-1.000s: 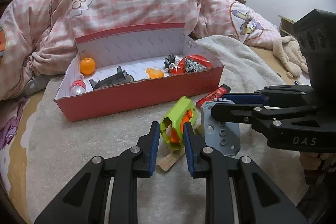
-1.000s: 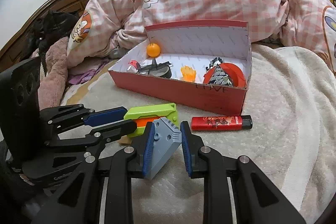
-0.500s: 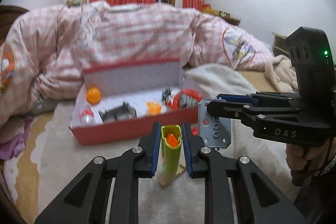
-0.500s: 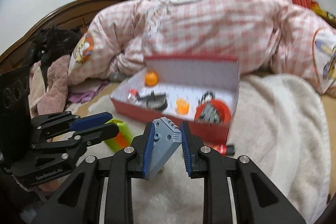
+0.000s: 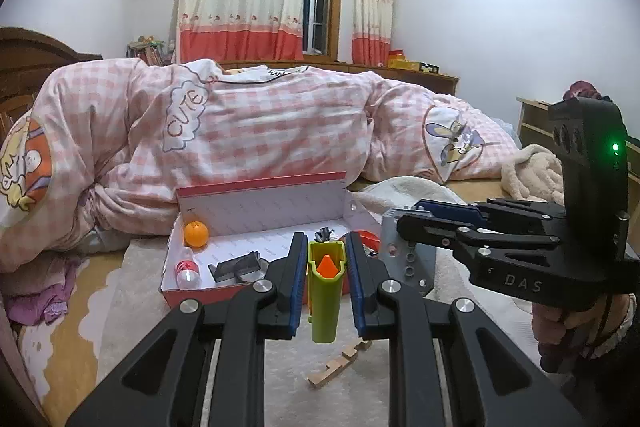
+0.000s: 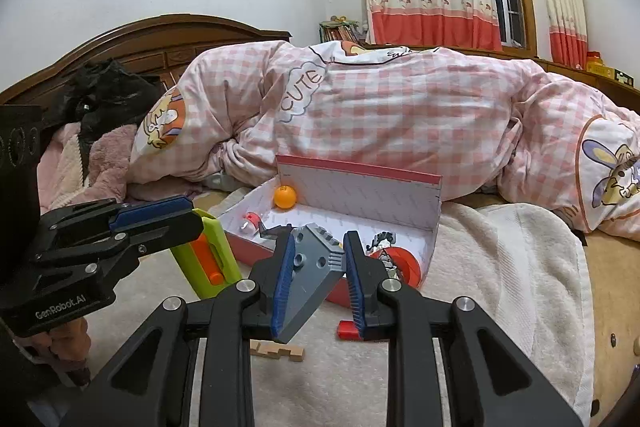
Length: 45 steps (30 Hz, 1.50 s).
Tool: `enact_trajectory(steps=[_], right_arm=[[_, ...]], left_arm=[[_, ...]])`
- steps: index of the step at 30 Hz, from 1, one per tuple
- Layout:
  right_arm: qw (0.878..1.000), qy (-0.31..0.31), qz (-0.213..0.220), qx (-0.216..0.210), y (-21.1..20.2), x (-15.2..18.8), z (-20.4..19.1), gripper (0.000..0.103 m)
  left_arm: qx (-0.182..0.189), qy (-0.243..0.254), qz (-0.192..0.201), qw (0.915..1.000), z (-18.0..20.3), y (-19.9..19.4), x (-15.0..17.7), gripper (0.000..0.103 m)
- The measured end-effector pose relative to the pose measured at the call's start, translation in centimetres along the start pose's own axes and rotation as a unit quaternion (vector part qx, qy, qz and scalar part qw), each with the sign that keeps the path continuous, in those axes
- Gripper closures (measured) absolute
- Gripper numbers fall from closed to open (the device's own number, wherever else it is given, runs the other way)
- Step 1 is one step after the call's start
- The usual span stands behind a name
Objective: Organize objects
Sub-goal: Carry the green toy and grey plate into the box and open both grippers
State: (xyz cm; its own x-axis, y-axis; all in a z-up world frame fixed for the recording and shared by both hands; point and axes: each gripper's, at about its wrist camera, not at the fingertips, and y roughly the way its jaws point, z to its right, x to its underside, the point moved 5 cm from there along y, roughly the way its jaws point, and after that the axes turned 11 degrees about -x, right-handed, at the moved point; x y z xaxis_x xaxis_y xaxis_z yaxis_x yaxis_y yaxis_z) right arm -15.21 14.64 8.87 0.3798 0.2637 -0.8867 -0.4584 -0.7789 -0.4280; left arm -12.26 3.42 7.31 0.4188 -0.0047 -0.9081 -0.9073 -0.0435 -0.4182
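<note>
Tools level, left tool (image 5: 326, 281) clamping green toy (image 5: 325, 291), right tool (image 6: 318, 269) clamping grey block (image 6: 310, 277)

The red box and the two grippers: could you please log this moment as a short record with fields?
left gripper: shut on green toy, held upright, off the blanket
right gripper: shut on grey plate, tilted, lifted
red box: open on the bed, lid up
in box: orange ball, small bottle, red round item, dark part
left on blanket: wooden piece, red lighter
</note>
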Motion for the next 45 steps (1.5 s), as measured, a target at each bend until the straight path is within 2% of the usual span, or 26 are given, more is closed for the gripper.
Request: enact_trajectory(steps=[9, 16, 20, 27, 34, 45], right_arm=[[1.0, 0.002, -0.006, 0.003, 0.8, 0.0, 0.4, 0.077], [1.0, 0.013, -0.007, 0.014, 2.7, -0.7, 1.6, 0.077], [0.999, 0.025, -0.005, 0.025, 3.8, -1.2, 2.6, 0.077], [0.998, 0.054, -0.006, 0.037, 6.1, -1.7, 4.5, 0.077], [0.997, 0.073, 0.0, 0.04, 8.2, -2.1, 5.7, 0.077], [0.996, 0.078, -0.009, 0.034, 9.4, -1.9, 6.1, 0.077]], left_arm=[[-0.005, -0.004, -0.005, 1.0, -0.6, 0.5, 0.0, 0.085], [-0.035, 0.0, -0.012, 0.9993, -1.8, 3.5, -0.3, 0.085], [-0.028, -0.022, -0.023, 0.9991, -3.0, 5.4, -0.6, 0.085], [-0.029, -0.033, -0.008, 0.999, -4.0, 7.9, -1.8, 0.085], [-0.031, -0.054, -0.023, 0.9978, -4.2, 10.9, -2.1, 0.085], [-0.044, -0.047, -0.04, 0.9971, -4.5, 12.2, -1.1, 0.085]])
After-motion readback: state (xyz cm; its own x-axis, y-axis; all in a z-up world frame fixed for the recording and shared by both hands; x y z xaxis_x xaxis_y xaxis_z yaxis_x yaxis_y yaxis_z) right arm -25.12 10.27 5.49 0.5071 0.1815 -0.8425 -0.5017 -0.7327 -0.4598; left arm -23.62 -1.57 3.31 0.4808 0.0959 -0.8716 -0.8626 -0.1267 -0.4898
